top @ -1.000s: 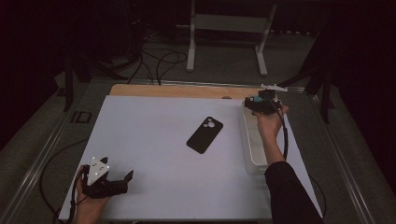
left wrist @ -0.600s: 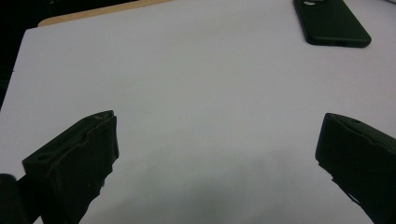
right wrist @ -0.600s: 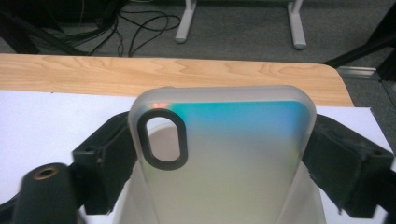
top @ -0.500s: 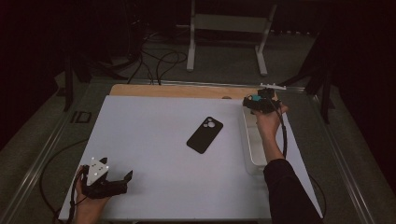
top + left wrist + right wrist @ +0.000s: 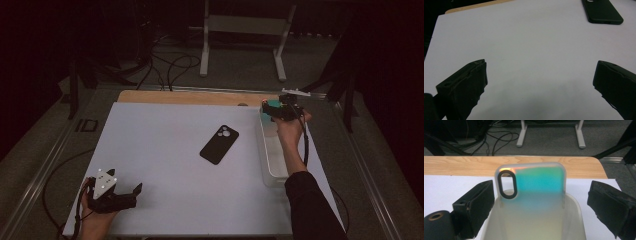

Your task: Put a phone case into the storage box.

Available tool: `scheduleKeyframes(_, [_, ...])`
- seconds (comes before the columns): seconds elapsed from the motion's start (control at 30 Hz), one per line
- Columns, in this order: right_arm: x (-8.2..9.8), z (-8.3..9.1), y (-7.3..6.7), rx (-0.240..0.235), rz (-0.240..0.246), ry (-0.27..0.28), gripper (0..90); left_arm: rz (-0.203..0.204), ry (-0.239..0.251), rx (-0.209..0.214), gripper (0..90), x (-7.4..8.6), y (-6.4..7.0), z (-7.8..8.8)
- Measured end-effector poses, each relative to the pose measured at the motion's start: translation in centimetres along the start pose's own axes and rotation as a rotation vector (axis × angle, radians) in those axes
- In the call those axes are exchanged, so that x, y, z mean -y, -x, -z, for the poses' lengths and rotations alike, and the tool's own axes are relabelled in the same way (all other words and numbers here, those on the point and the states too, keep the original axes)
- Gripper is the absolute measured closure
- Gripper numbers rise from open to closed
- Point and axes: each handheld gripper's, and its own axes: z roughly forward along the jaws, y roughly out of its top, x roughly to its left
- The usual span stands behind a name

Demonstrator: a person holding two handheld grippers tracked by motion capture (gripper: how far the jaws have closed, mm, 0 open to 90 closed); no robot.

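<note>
Right tongs [image 5: 267,109] at the far right of the tabletop [image 5: 165,150], over the far end of a pale tray [image 5: 272,160]. Jaws spread wide — they have just been opening. In the right gripper view an iridescent phone case [image 5: 534,187] stands upright between the jaws, its lower part down inside the tray, its oval camera cutout at upper left. A gap shows on the right side between case and pad; on the left the pad sits just beside the case edge, contact not clear. Reads as released.

Right hand [image 5: 290,125] wrapped around the tool body, forearm stretched forward along the tray's right side, dark sleeve [image 5: 312,205] at the near edge, cable trailing down along the wrist.

Left tongs [image 5: 127,192] low at the near left corner of the tabletop, held in the left hand [image 5: 97,220], which comes in from the bottom edge. Jaws point right and slightly away, lying close to the white surface — wide apart, nothing between them.

A black phone [image 5: 219,144] lies flat, back up, mid-tabletop, well apart from both tools; its near end shows at the top right of the left gripper view [image 5: 602,12].
</note>
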Motion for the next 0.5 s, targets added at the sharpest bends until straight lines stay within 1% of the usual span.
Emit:
scheduleKeyframes(0.07, [-0.1,0.4,0.0,-0.012,-0.001,0.002,7.4,0.002,0.001,0.0,0.0,0.0,0.0,0.0])
scheduleKeyframes(0.17, [-0.2,1.1,-0.1,-0.033,0.015,0.009,7.4,0.004,0.002,-0.003,0.0,0.0,-0.1,0.0])
scheduleKeyframes(0.23, [-0.2,1.4,-0.1,-0.034,0.023,0.006,7.8,0.004,0.004,-0.004,0.0,0.0,-0.1,0.1])
scheduleKeyframes(0.27, [-0.2,2.0,-0.2,-0.04,0.034,0.001,7.8,0.002,0.006,-0.006,0.0,-0.1,0.0,0.1])
scheduleKeyframes(0.33, [-0.2,2.6,-0.2,-0.05,0.042,0.007,7.9,0.001,0.007,-0.008,0.0,-0.1,0.0,0.2])
scheduleKeyframes(0.37, [-0.2,2.6,-0.2,-0.05,0.042,0.007,7.9,0.001,0.007,-0.008,0.0,-0.1,0.0,0.2])
scheduleKeyframes(0.4, [-0.1,3.2,-0.4,-0.069,0.056,0.011,7.8,0.003,0.008,-0.008,0.0,-0.1,0.0,0.1])
scheduleKeyframes(0.5, [0.1,4.0,-0.6,-0.094,0.084,0.023,7.8,0.002,0.007,-0.007,0.0,-0.1,0.0,0.1])
